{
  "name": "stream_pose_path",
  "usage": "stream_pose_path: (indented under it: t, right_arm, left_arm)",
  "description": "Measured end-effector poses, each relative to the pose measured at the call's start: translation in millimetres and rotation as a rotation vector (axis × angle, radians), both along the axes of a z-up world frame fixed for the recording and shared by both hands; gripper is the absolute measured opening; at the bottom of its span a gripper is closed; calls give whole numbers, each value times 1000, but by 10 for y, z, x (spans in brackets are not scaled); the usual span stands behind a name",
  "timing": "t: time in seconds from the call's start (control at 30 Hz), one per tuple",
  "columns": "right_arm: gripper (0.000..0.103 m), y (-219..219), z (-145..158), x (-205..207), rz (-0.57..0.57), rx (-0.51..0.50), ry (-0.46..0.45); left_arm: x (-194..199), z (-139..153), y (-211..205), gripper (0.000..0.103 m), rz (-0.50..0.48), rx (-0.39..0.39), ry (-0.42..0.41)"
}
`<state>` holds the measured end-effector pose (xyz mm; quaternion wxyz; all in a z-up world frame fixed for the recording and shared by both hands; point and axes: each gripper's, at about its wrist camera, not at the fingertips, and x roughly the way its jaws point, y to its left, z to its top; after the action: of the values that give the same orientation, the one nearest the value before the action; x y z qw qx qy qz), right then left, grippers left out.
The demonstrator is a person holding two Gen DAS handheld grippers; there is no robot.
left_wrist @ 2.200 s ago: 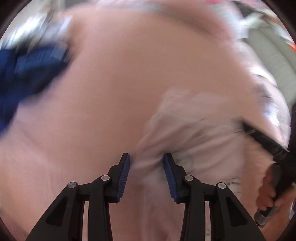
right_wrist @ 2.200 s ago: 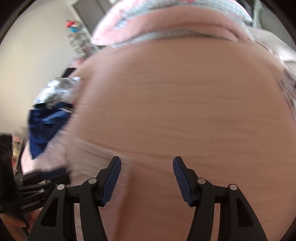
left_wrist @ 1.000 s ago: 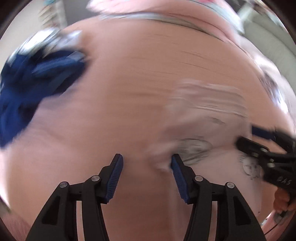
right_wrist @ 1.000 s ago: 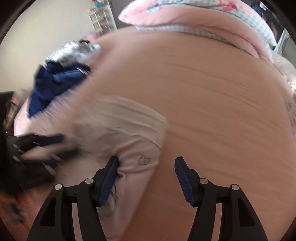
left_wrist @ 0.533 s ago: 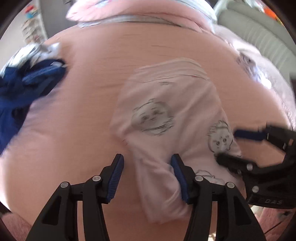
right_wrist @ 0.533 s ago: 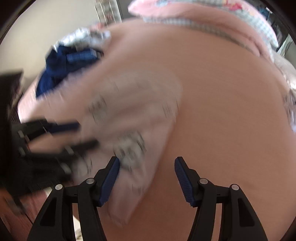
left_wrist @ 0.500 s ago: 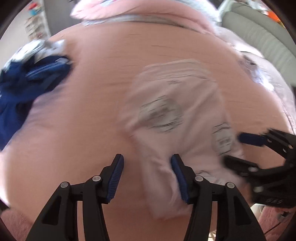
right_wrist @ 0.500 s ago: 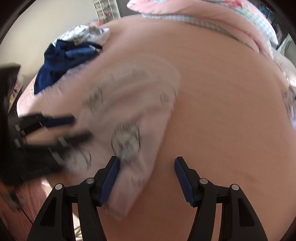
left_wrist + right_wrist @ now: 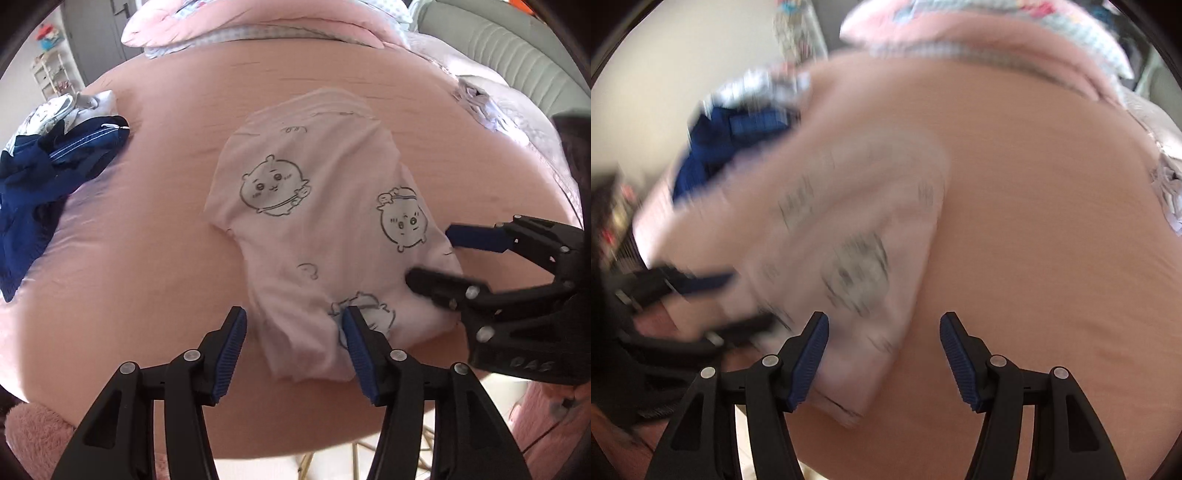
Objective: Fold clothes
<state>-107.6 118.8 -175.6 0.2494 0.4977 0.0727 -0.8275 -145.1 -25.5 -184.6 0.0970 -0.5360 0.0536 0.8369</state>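
A pale pink garment (image 9: 317, 229) printed with cartoon faces was seen lying folded on the pink bed (image 9: 147, 258), filling the centre of the left wrist view and reaching down to the lower middle of the frame. The left tongs (image 9: 293, 345) were held wide open at the bottom centre of that view, and the near end of the garment lay between the two jaws; the right-hand blue pad (image 9: 356, 345) was seen at the cloth's edge, but nothing was gripped. The right tongs (image 9: 439, 258) were seen entering from the right edge of the same frame, spread open, with the lower black finger lying against the garment's right edge and the upper blue-padded finger just beside it.

In the right wrist view the picture was smeared by motion. The right tongs (image 9: 884, 349) were shown open at the bottom centre, with the garment (image 9: 849, 236) spread across the left-centre of the frame and its near corner lying by the left-hand jaw. The left tongs (image 9: 701, 302) were made out as a dark blur at the left edge.

A heap of dark blue clothes (image 9: 48, 173) was seen at the left edge of the left wrist view, well apart from the garment. A pink quilt (image 9: 258, 18) was seen along the top.
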Motion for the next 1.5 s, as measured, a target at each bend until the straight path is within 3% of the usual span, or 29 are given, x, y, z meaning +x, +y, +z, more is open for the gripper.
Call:
stream_pose_path:
  t: [0.13, 0.23, 0.4, 0.5, 0.63, 0.7, 0.77, 0.83, 0.87, 0.93, 1.07, 1.17, 1.27, 1.4, 1.5]
  right_arm:
    - [62, 0, 9, 128, 57, 55, -16]
    - [62, 171, 83, 163, 26, -3, -24]
    - [62, 282, 284, 89, -31, -90, 86]
    - [62, 128, 229, -99, -21, -95, 89]
    - [62, 47, 24, -215, -2, -24, 38]
    - [62, 87, -25, -214, -3, 18, -5]
    - [63, 318, 129, -202, -57, 12, -52]
    - [65, 623, 303, -147, -97, -38, -6]
    - [65, 734, 360, -144, -127, -40, 19]
    - [65, 788, 407, -221, -147, -62, 39]
    - [65, 679, 391, -410, -133, -85, 39]
    - [64, 636, 306, -500, -135, -76, 6]
    - [64, 593, 221, -590, -138, -67, -27]
    - [65, 536, 107, -710, -141, -54, -72]
    - [65, 511, 93, -677, -132, -76, -70]
  left_arm:
    - [5, 91, -246, 61, 89, 67, -31]
    - [-77, 238, -421, 60, 189, 117, 16]
    - [-220, 367, -205, 60, 126, 225, 123]
    - [-337, 144, -13, 60, 50, 172, 23]
    - [-267, -44, -68, 61, 70, 105, -26]
    - [-304, 12, -234, 61, 140, 172, -37]
    - [-345, 133, -381, 60, 209, 260, -27]
    - [-412, 320, -446, 60, 228, 347, 40]
    - [-469, 385, -416, 60, 218, 351, 71]
    - [-630, 438, -209, 60, 161, 282, 112]
    - [-993, 287, 150, 60, 58, 172, 81]
    - [-1135, 105, 175, 58, 75, 59, 68]
    - [-1110, -25, -66, 59, 149, 19, 45]
    - [-1106, -39, -525, 58, 297, 29, 16]
    - [-1016, 132, -529, 58, 256, 135, 72]
